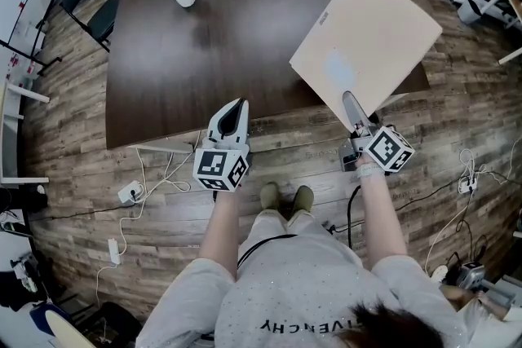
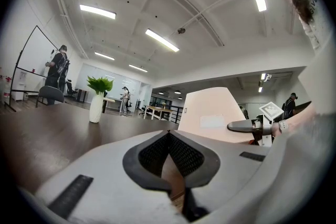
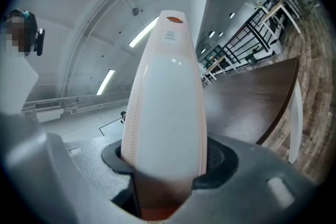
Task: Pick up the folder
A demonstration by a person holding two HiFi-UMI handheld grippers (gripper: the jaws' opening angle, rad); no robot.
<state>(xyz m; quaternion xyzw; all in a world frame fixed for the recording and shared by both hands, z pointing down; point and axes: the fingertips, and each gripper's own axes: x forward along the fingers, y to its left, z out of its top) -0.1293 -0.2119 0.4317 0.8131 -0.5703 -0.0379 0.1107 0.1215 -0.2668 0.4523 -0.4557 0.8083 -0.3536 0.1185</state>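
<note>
Right hand-held gripper [image 1: 351, 104], clamped on folder [image 1: 367, 37] (tilted)

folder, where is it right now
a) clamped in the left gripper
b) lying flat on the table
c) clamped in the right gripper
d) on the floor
c: the right gripper has its jaws closed on one edge of the beige folder, while the left gripper has its jaws together on nothing.
</note>
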